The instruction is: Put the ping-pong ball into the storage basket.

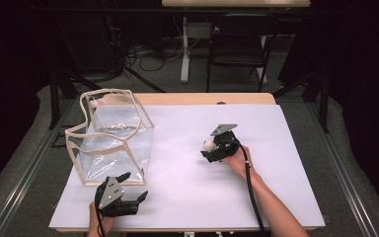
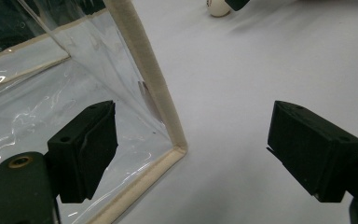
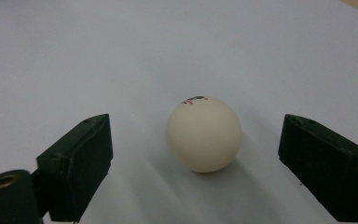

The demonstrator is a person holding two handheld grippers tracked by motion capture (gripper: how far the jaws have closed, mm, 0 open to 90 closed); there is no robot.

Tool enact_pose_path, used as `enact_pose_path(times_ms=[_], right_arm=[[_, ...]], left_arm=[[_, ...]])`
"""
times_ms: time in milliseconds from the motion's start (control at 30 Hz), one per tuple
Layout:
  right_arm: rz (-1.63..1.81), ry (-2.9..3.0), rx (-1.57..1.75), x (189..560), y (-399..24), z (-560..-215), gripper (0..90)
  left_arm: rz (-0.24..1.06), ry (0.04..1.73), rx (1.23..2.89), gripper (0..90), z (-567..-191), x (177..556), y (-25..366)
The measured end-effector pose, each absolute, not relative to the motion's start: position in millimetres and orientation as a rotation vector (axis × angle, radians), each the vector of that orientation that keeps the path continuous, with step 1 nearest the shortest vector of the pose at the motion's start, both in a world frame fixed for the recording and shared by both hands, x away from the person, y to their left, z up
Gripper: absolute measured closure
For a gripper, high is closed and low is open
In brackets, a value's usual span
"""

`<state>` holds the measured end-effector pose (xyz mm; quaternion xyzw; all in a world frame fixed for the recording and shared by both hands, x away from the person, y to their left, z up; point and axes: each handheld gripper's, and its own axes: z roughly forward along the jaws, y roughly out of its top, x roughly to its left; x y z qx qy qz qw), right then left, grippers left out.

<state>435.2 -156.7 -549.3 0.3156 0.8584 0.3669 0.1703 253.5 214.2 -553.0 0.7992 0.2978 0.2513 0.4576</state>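
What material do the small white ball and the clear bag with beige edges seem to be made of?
Ball: probably light plastic, like a table tennis ball; smooth matte off-white shell with a small printed mark on top.
Bag: clear, glossy, flexible plastic film, likely vinyl; it shows creases and glare. Its beige edge trim looks like woven fabric tape.

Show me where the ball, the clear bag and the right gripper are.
ball [image 3: 204, 135], right gripper view, middle of its cream surface.
clear bag [image 1: 109, 127], high view, fabric-trimmed top rim.
right gripper [image 3: 196, 163], right gripper view, midway between its open jaws, either side of the ball.
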Motion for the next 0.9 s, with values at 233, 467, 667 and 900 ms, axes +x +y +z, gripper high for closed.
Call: enact_pose_path(times_ms=[233, 467, 667, 900], right_arm=[[1.0, 2.425, 0.893, 435.8, -151.3, -553.3, 26.4], [0.974, 2.423, 0.898, 436.2, -149.2, -555.0, 41.1], [0.95, 2.421, 0.909, 437.2, -148.8, -557.3, 49.9], [0.967, 2.414, 0.904, 436.6, -149.3, -555.5, 50.9]], left_arm=[[0.618, 0.734, 1.972, 16.2, -553.1, 253.8, 214.4], [0.621, 0.736, 1.973, 16.2, -553.0, 253.7, 214.6], [0.619, 0.735, 1.974, 16.2, -553.2, 253.7, 214.6], [0.623, 0.739, 1.972, 16.1, -553.1, 253.4, 214.8]])
